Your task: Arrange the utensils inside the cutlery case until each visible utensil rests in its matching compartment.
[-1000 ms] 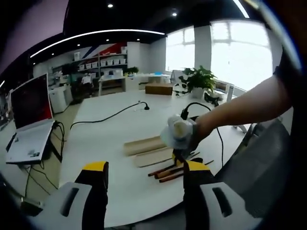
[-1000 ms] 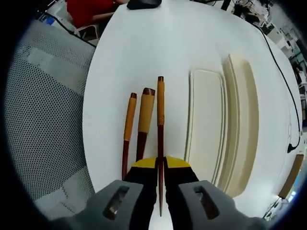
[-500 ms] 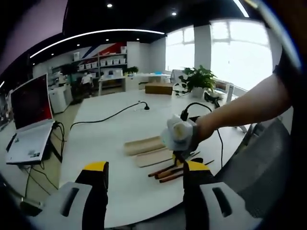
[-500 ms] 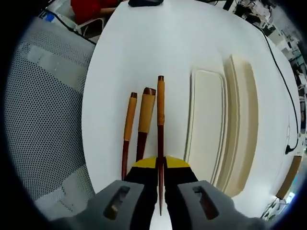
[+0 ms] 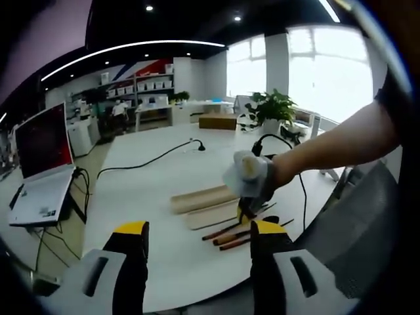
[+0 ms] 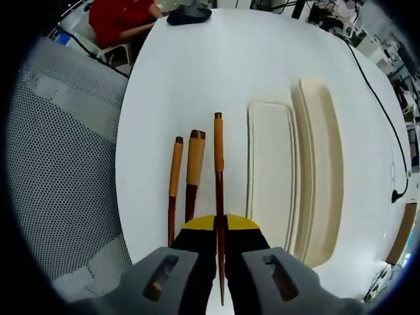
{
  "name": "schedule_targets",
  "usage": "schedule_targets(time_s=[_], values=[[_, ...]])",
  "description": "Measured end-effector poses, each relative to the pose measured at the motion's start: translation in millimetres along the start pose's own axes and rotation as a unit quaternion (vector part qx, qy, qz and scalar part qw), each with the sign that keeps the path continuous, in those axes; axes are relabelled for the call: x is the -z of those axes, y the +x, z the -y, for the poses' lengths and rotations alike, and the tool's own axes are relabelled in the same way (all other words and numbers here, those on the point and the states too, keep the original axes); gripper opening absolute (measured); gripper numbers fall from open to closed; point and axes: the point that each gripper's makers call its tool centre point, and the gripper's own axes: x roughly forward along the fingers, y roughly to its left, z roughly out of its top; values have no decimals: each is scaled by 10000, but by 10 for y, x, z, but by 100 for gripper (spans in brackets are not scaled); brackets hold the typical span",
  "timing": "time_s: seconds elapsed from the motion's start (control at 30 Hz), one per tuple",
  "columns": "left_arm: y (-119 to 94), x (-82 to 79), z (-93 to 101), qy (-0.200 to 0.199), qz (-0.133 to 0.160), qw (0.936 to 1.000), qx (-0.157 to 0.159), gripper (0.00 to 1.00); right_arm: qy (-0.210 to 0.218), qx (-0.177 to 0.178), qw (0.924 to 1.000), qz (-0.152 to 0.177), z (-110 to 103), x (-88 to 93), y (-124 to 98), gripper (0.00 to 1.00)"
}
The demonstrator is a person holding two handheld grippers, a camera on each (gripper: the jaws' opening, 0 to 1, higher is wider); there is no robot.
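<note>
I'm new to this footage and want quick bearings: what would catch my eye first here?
In the right gripper view, the right gripper is shut on a thin wooden utensil that points up the white table. Two more wooden-handled utensils lie just left of it, and the cream cutlery case lies to its right. In the left gripper view, the left gripper is open above the table's near edge.

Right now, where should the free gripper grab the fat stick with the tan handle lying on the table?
Probably on the tan wrapped handle of the thick utensil, coming from above. It lies flat on the white table with close neighbours either side, so the jaws should straddle it across its width. The right gripper is already shut on the thin utensil.
</note>
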Motion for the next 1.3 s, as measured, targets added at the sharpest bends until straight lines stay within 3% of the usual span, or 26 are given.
schedule_targets(time_s=[0.27,0.73,1.1,1.3], values=[[1,0,6,15,-4,10000,18,64,88,-203,9996,189,-29,-50,-62,0],[6,14,13,32,-40,10000,43,63,281,-216,9975,609,44,-132,-235,0],[12,19,36,66,-60,9999,92,63,386,54,9947,955,202,-220,-416,0],[14,28,41,83,-93,9999,103,63,333,426,9924,1107,358,-250,-466,0]])
